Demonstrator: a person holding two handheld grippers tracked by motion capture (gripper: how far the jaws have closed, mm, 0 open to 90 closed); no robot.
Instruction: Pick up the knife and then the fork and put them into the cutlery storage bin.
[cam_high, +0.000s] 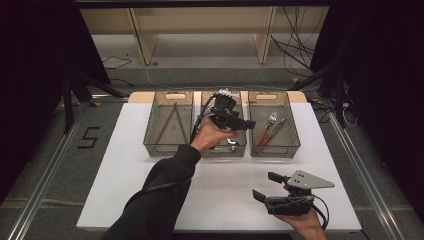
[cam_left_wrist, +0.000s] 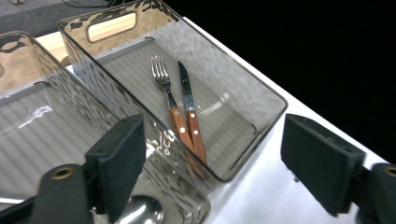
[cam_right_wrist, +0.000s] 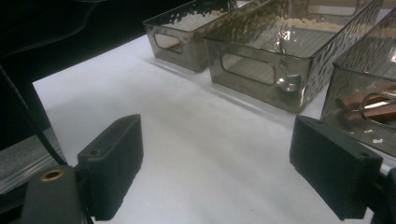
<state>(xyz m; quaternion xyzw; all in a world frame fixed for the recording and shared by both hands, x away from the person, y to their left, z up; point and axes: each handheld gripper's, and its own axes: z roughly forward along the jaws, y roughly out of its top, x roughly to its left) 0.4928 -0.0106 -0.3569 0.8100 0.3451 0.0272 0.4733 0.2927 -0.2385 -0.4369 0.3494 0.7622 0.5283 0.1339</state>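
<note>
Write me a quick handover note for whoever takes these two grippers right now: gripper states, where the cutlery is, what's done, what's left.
Left gripper: open, nothing between the jaws, over the middle bin.
Right gripper: open, empty, above the white table at the near right.
Things: fork and knife lie side by side in the right bin; two chopsticks in the left bin; a spoon shows in the middle bin.
Done: cutlery looks sorted into bins.
Left: probably just pulling the left gripper back; no loose pieces seen on the table.

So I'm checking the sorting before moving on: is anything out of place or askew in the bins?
Nothing stands out. The fork and knife lie side by side in the right bin, and the chopsticks lie loosely crossed inside the left bin.
</note>
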